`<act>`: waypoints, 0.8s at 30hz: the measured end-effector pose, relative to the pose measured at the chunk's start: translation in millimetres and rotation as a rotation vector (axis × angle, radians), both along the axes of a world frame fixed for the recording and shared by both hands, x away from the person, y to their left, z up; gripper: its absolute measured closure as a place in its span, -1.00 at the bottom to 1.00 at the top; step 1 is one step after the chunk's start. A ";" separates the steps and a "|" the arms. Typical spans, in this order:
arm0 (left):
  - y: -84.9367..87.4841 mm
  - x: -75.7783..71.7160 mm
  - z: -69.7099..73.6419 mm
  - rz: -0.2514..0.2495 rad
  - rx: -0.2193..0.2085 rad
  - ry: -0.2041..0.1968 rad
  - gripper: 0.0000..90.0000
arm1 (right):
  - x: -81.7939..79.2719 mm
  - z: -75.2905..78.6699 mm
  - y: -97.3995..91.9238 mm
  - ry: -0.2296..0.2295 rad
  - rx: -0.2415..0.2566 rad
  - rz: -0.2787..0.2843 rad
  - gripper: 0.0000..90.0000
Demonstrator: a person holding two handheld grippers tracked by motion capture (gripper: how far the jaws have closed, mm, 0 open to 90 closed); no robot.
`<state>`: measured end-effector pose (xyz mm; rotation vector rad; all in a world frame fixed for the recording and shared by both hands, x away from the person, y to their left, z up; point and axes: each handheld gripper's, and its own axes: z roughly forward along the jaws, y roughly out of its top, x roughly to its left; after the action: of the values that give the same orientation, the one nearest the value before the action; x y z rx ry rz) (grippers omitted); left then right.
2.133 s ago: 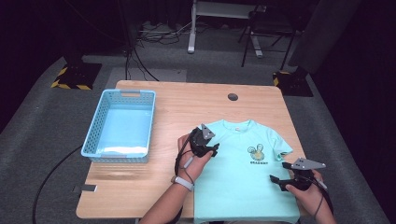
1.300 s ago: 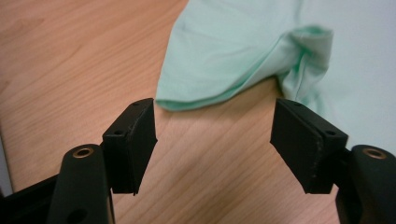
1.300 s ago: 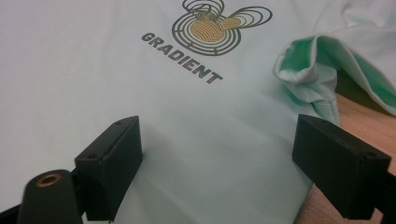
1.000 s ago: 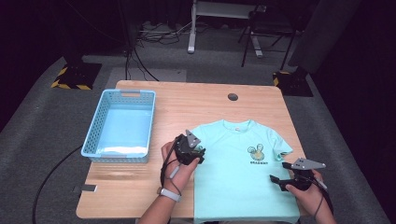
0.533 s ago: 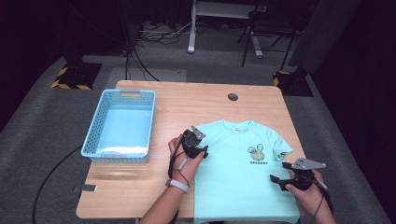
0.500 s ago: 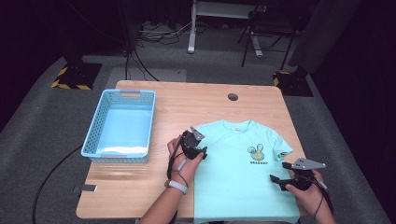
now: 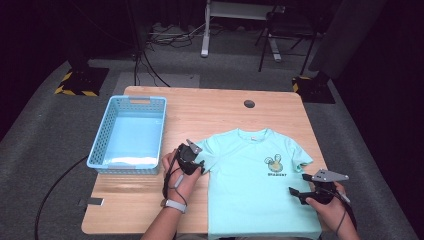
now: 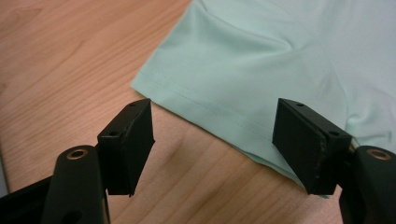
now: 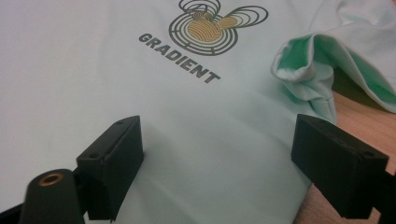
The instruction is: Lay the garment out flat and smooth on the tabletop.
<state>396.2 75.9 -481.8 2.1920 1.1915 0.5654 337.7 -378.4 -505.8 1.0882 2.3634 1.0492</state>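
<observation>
A mint-green T-shirt (image 7: pixel 255 175) lies flat, front up, on the wooden table (image 7: pixel 220 107), with a round logo and the word GRADIENT (image 9: pixel 180 57) on its chest. My left gripper (image 7: pixel 192 159) hovers at the shirt's left sleeve, open. The sleeve's hem (image 8: pixel 210 114) lies between and just beyond its two black pads, untouched. My right gripper (image 7: pixel 305 192) is low over the shirt's right side, open, with the flat cloth (image 9: pixel 210 154) between its pads. The right sleeve (image 9: pixel 313 70) is bunched up and folded over beside it.
A light blue plastic basket (image 7: pixel 131 132) stands on the table's left part, close to my left hand. A round cable hole (image 7: pixel 249 104) is in the tabletop behind the shirt. The table's right edge runs close past the right sleeve.
My left hand has moved a little right and down toward the left sleeve's hem, after earlier pulling back from the shirt's shoulder. The right gripper has stayed where it was.
</observation>
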 end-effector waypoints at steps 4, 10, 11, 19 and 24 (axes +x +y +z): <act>0.2 6.2 7.9 0.019 -0.025 -0.040 -0.37 | 0.0 0.0 0.0 0.001 0.000 0.000 -0.62; -6.5 26.4 -1.6 0.033 -0.005 -0.033 -0.39 | 0.1 0.0 -0.2 0.001 0.002 0.000 -0.62; -5.7 29.1 -4.6 0.040 0.009 -0.028 -0.38 | 0.1 0.0 -0.2 0.001 0.002 -0.001 -0.62; 10.2 29.4 -11.9 0.116 0.025 -0.032 -0.36 | -0.8 0.5 -0.4 -0.003 -0.001 -0.005 -0.57; 14.8 31.9 -12.2 0.147 0.035 -0.039 -0.35 | -6.7 12.4 -6.6 -0.035 0.065 -0.046 -0.46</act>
<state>428.1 90.8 -494.0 2.1234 1.3393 0.6912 331.0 -385.0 -493.5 1.1323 2.2810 1.1264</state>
